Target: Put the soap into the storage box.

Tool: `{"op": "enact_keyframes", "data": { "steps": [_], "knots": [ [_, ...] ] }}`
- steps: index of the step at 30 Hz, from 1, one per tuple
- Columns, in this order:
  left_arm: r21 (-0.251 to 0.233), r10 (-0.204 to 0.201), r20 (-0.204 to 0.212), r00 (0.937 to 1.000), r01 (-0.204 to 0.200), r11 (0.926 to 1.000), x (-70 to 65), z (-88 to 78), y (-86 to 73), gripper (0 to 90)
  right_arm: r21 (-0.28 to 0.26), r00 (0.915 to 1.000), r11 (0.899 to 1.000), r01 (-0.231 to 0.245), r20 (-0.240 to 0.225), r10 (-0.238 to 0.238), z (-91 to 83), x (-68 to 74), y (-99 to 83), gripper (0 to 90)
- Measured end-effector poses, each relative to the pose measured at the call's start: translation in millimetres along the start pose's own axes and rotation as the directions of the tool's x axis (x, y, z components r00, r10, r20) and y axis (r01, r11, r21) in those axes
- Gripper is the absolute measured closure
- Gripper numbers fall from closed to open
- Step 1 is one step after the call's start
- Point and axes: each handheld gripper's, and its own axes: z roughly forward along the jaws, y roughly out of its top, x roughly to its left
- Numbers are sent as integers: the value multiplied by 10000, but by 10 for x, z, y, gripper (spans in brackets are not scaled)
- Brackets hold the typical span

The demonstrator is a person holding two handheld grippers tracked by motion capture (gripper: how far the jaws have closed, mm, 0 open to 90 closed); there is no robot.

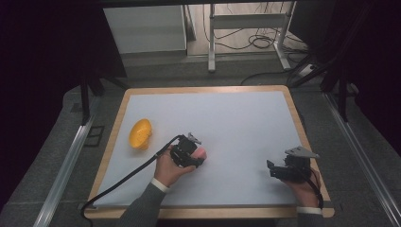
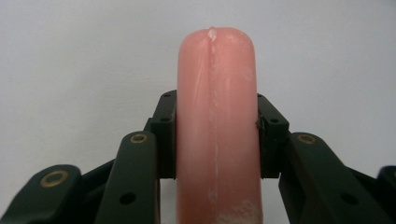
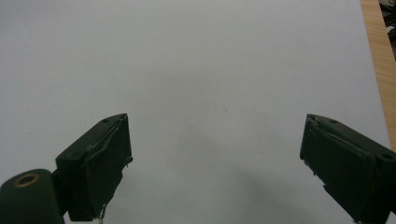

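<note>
Sausage (image 2: 215,126) first: that is what I have in hand, a pink, round-ended one, clamped between the black pads of my left gripper (image 1: 197,156). In the left gripper view it runs straight up the middle, both pads pressed flat to its sides, its tip sticking out past them.

Going down by size: the surface (image 1: 236,123) is a white sheet with a wooden rim. From the high view my left gripper sits low over it, a little left of centre, near the front half.

My right gripper (image 1: 274,169) rests near the front right corner, well apart from the left. In the right gripper view its jaws stand wide with bare white between them.

A yellow bowl (image 1: 140,134) lies tipped on its side toward the left edge, near the left gripper but not touching it.
</note>
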Motion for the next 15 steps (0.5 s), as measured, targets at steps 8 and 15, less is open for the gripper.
{"op": "enact_keyframes", "data": {
  "steps": [8, 15],
  "knots": [
    [-311, -180, -108, 9998, 176, 9994, 88, -128, -23, 602, -5, 10000, 10000, -18, -10, 18, -1, -10, -2, 87],
    [-538, -248, -266, 9993, 233, 9983, 145, -247, -37, 602, 31, 10000, 10000, 17, -30, -17, 2, 3, 1, 87]
  ]
}}
